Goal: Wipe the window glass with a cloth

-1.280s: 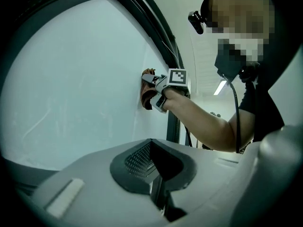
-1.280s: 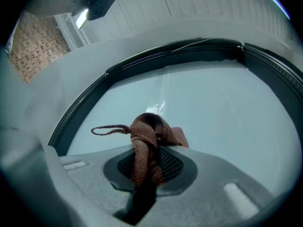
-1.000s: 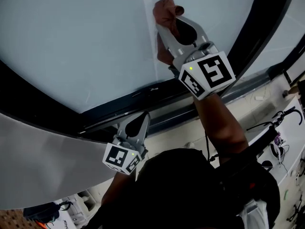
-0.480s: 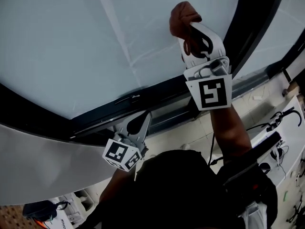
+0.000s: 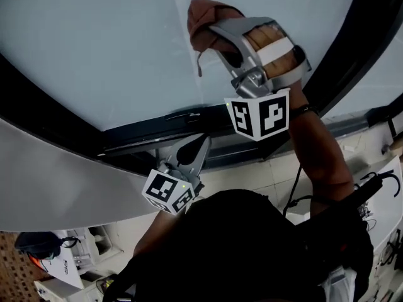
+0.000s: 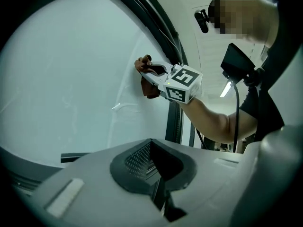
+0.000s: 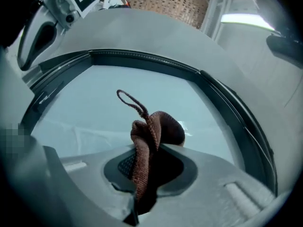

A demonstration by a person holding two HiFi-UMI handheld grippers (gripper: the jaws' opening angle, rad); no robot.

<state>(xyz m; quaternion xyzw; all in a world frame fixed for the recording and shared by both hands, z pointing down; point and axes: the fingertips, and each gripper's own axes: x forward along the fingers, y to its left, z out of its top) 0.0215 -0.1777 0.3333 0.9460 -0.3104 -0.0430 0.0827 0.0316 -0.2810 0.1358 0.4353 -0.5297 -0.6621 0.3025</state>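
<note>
- Right tool [image 5: 213,31] is clamped on the brown cloth [image 5: 203,19], and the bunched cloth is pressed against the window glass [image 5: 107,49], high on the pane.
- Against half a second ago, the cloth is found further to the left on the glass, away from the dark window frame [image 5: 343,39] at the right.
- The right tool is also seen rolled over since then: the hand [image 5: 272,48] gripping its handle is now shown from the side, and the marker cube [image 5: 258,114] is turned to show two faces.
- Left tool [image 5: 200,142] is kept where it was, low beside the bottom rail [image 5: 157,131] of the frame, well apart from the cloth.
- In the left gripper view, the left tool [image 6: 154,176] is shown with its jaws together and nothing between them.
- In the right gripper view, the cloth [image 7: 151,136] is seen pinched between the jaws of the right tool [image 7: 142,183], with a folded hump standing up beyond the tips against the glass [image 7: 85,108].
- A ribbed, woven texture is shown on the cloth, reddish brown throughout.
- A thin cord loop [image 7: 130,100] is carried at the cloth's edge; in the head view it hangs down free over the pane.
- Faint pale streaks [image 6: 118,107] are visible on the glass below the cloth [image 6: 150,90] in the left gripper view.
</note>
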